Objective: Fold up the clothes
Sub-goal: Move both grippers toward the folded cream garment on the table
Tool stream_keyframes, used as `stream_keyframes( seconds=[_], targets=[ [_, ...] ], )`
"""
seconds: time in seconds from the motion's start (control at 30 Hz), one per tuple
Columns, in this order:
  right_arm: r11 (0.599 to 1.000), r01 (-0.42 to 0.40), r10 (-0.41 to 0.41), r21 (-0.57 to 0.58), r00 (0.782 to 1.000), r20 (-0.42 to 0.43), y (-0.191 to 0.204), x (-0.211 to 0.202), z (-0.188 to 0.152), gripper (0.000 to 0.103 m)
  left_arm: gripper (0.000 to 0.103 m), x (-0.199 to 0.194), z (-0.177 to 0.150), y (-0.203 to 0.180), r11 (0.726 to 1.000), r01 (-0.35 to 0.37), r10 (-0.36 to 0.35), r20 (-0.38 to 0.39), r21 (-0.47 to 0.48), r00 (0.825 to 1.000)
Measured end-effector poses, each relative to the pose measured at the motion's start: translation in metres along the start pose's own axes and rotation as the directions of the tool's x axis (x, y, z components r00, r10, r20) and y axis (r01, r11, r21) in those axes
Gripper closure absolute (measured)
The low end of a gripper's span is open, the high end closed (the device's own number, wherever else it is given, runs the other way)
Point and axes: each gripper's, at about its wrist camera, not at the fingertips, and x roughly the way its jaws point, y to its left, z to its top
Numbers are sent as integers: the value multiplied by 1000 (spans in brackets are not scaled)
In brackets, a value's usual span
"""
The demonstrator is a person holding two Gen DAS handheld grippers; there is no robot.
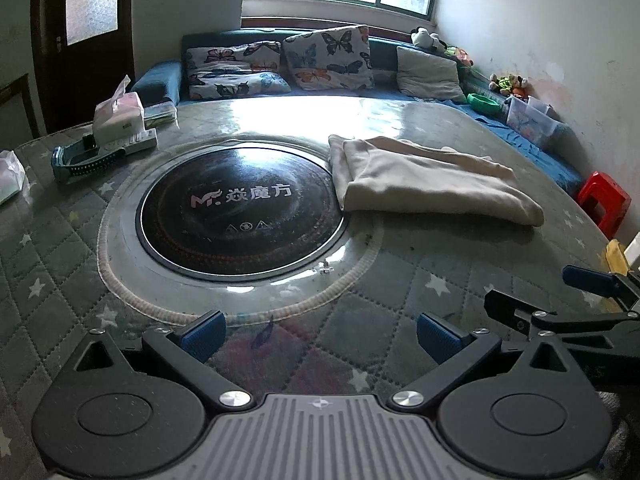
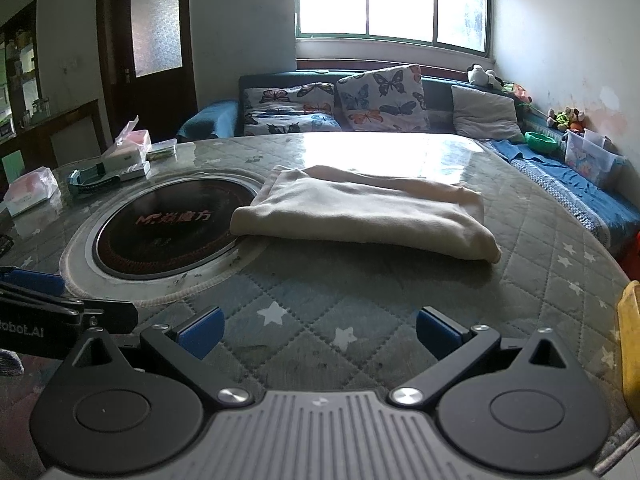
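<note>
**Quilted table, one folded cloth, both grippers free**

Daylight from the window falls across a round table [image 2: 360, 320] under a grey quilted cover with stars, a black hotplate [image 1: 240, 208] sunk in its middle. Behind it runs a blue sofa [image 2: 600, 200] with butterfly cushions; tissue packs sit at the table's left side.

The cloth [image 2: 360, 212] lies on the far half of the table, its left edge overlapping the hotplate's rim. It is cream, soft and thick, already doubled into a rough rectangle several layers deep. The near edge is a rounded fold; the left end shows loose stacked edges, and the top layer sags in shallow wrinkles.

Both tools are at the near edge, well apart from the cloth. The left gripper [image 1: 320, 338] has its jaws spread wide with nothing between them; so does the right gripper [image 2: 320, 334].

The fold looks close to done, so one more fold or a tidy-up seems likely. To do that well, each gripper should pinch all layers at a corner of one short end, not just the top sheet. Lift both ends together, carry them level across and lay them flush. A lopsided lift would probably skew the stack.
</note>
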Motion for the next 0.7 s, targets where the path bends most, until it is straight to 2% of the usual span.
stream_keyframes(
  seconds=[0.37, 0.7],
  targets=[
    [1000, -3, 3, -9, 1000, 26, -9, -22, -4, 0, 0, -11, -1, -17, 999, 24, -24, 16, 44, 1000],
    [1000, -3, 4, -22, 1000, 18, -22, -11, 10, 1, 0, 5, 20, -25, 997, 16, -17, 8, 74, 1000]
  ],
)
